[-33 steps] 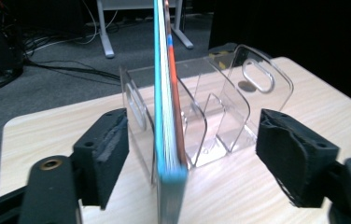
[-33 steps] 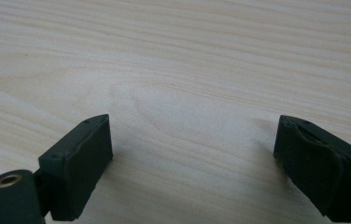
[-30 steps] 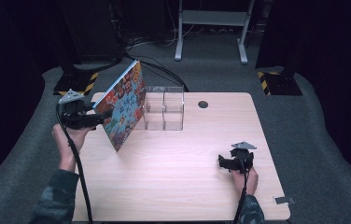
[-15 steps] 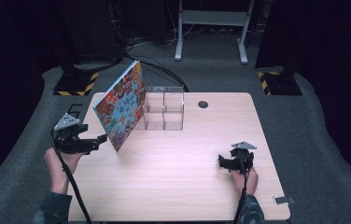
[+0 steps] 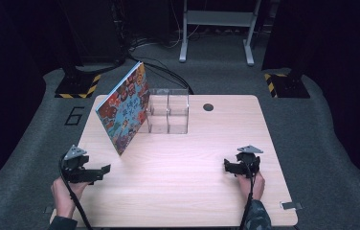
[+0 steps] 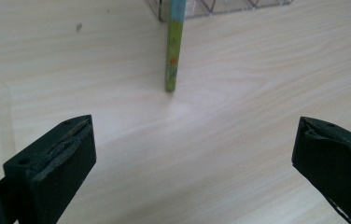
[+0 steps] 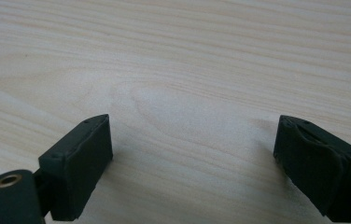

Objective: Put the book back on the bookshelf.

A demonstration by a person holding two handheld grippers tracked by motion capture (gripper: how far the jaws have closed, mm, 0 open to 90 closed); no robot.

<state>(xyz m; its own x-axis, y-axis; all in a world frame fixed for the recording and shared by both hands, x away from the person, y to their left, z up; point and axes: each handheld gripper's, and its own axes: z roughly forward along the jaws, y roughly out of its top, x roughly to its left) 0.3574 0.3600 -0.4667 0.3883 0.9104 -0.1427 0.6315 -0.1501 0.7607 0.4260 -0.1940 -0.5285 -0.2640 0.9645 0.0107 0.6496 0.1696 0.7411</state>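
A colourful picture book [image 5: 124,109] stands tilted on the wooden table [image 5: 178,191], its top leaning against a clear plastic box [image 5: 168,111] with compartments. My left gripper [image 5: 104,169] is low over the table's near left, apart from the book. Its jaws have just been opening, they are open, and nothing is between them. In the left gripper view the left gripper [image 6: 194,135] points at the book's lower edge [image 6: 173,46], with the box [image 6: 220,4] behind. My right gripper [image 5: 227,166] rests at the near right, open [image 7: 192,135] over bare wood.
A small dark round hole [image 5: 208,107] sits in the table to the right of the box. Beyond the table, on the grey floor, are stand feet with black-and-yellow stripes [image 5: 77,86] and a metal frame [image 5: 216,19].
My left gripper has drawn away from the book's left edge, sinking toward the table's near left corner. The book stays leaning on the box. The right gripper has not moved.
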